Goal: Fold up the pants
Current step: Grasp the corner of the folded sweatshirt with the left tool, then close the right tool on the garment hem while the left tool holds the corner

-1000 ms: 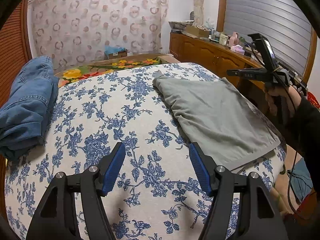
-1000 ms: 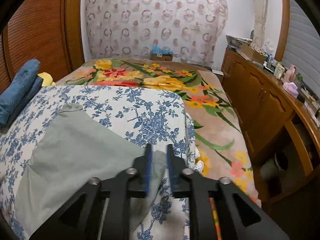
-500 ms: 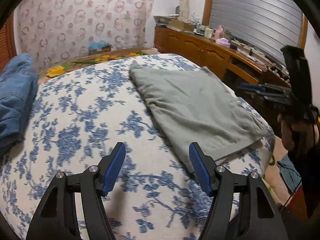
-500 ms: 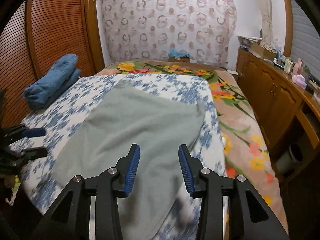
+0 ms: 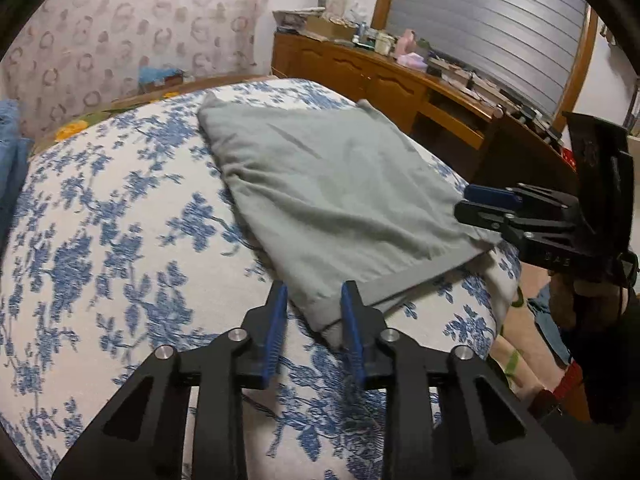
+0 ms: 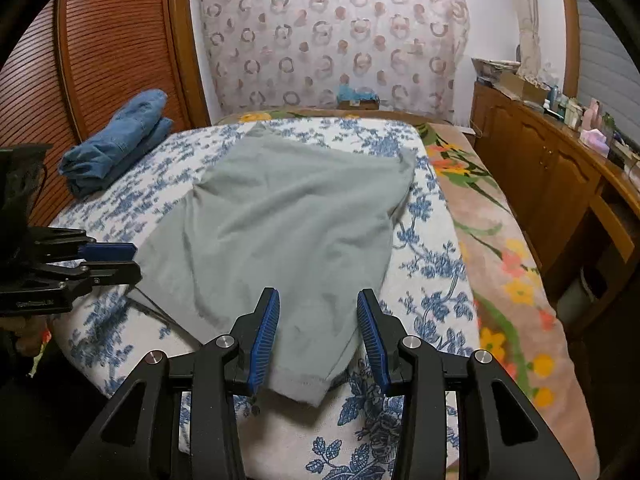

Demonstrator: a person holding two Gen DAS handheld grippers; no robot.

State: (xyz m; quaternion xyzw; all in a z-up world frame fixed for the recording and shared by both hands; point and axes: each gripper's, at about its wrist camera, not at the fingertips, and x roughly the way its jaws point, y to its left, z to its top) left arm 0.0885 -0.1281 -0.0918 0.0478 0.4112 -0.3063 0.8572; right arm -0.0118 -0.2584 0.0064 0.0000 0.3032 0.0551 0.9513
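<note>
Grey-green pants (image 5: 332, 184) lie flat on a bed with a blue-flowered white cover (image 5: 100, 240). My left gripper (image 5: 312, 304) is open, its jaws partly closed, straddling the near left corner of the pants at the hem. My right gripper (image 6: 318, 314) is open, its jaws on either side of the near right corner of the pants (image 6: 280, 216). Each gripper shows in the other's view: the right one (image 5: 492, 204) at the pants' right corner, the left one (image 6: 112, 260) at the left edge.
Folded blue jeans (image 6: 116, 140) lie at the far left of the bed by a wooden slatted wall (image 6: 100, 40). A wooden sideboard (image 6: 560, 168) with clutter runs along the right. A flowered rug (image 6: 500, 272) covers the floor between the bed and the sideboard.
Both grippers have dropped to the near hem of the pants. The left jaws have narrowed around the left corner. The right gripper opened and now straddles the right corner.
</note>
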